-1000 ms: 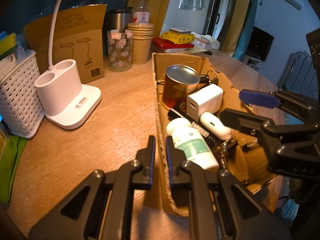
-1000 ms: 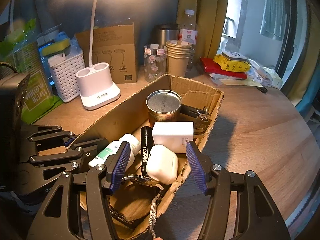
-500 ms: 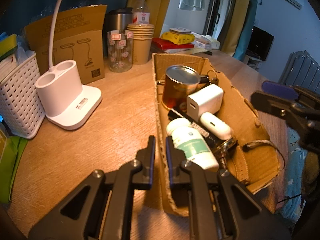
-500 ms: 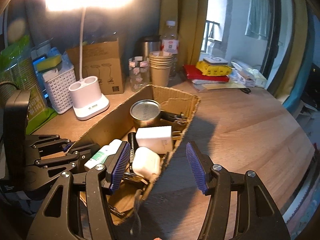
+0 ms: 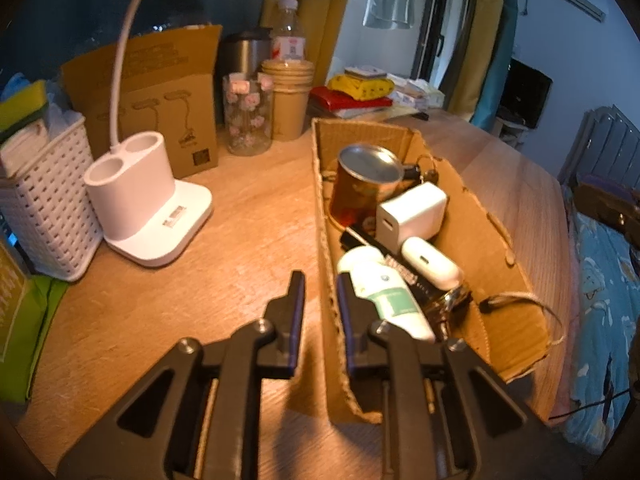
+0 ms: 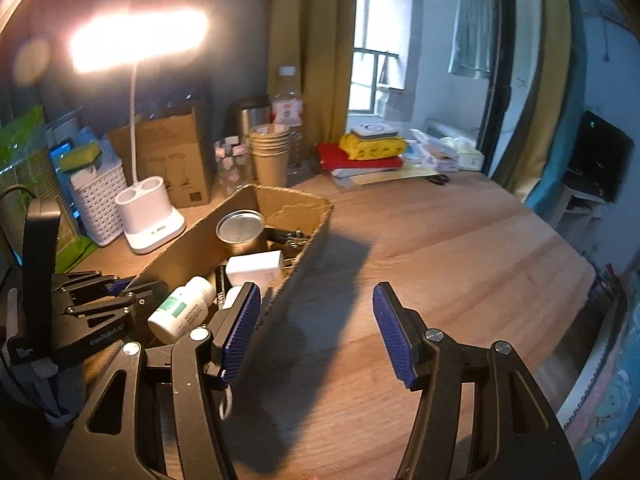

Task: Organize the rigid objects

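Wooden table [image 6: 440, 248]: cardboard box [image 5: 480, 216] wall pinched by left tool [image 5: 321, 292].

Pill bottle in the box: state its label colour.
Green and white on the pill bottle, clearest in the left wrist view.

Big round wooden tabletop [image 6: 460, 248], warm brown. Bright white desk lamp [image 6: 150, 220] near the back left edge, glowing on a dark wall [image 6: 224, 60]. Yellow curtains [image 6: 316, 40] behind the back edge, next to a window [image 6: 368, 80] with daylight. Pale blue wall [image 5: 560, 40] past the right edge. Grey radiator [image 5: 604, 148] low on the right. Dark screen [image 6: 600, 156] on a small stand in the far right corner.
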`<action>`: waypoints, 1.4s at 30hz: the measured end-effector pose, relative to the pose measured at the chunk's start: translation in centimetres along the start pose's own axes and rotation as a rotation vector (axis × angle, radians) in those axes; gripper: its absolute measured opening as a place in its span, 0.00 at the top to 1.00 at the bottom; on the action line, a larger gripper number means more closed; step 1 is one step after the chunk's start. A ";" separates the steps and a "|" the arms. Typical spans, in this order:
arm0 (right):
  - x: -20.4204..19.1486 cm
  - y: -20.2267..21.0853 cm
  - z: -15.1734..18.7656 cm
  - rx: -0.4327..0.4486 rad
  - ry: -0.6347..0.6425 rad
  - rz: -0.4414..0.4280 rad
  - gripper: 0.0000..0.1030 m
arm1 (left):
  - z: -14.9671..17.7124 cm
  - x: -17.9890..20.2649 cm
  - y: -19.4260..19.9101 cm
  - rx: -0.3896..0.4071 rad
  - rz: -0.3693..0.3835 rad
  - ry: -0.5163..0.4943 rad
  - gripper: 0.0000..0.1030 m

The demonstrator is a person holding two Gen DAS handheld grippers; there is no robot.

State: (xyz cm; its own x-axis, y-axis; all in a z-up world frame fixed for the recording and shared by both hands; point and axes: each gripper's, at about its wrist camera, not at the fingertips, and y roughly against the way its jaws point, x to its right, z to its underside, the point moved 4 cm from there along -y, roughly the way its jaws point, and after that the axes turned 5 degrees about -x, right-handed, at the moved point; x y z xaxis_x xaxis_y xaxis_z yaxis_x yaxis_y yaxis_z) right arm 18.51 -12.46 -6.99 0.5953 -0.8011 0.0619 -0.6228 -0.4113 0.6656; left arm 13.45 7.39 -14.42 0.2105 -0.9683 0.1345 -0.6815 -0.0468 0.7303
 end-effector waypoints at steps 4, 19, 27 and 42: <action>1.0 1.2 0.4 0.017 -0.033 0.010 0.40 | -0.7 0.2 1.6 0.059 -0.020 -0.006 0.82; 2.1 5.7 0.3 0.101 -0.076 0.046 0.40 | -3.1 3.9 8.6 0.185 0.066 -0.055 0.06; 1.9 8.2 0.2 0.146 -0.096 0.078 0.39 | -3.6 6.2 13.1 0.255 0.072 -0.077 0.04; 1.8 12.7 -0.3 0.201 -0.153 0.125 0.19 | -3.8 8.1 17.3 0.293 0.080 -0.126 0.04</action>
State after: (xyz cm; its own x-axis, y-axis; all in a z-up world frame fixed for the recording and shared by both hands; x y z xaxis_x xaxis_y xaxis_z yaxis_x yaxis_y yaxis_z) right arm 11.81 -19.00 1.78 0.4338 -0.9010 0.0108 -0.7837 -0.3714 0.4978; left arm 5.99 -0.32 1.84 0.0725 -0.9936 0.0861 -0.8688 -0.0205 0.4948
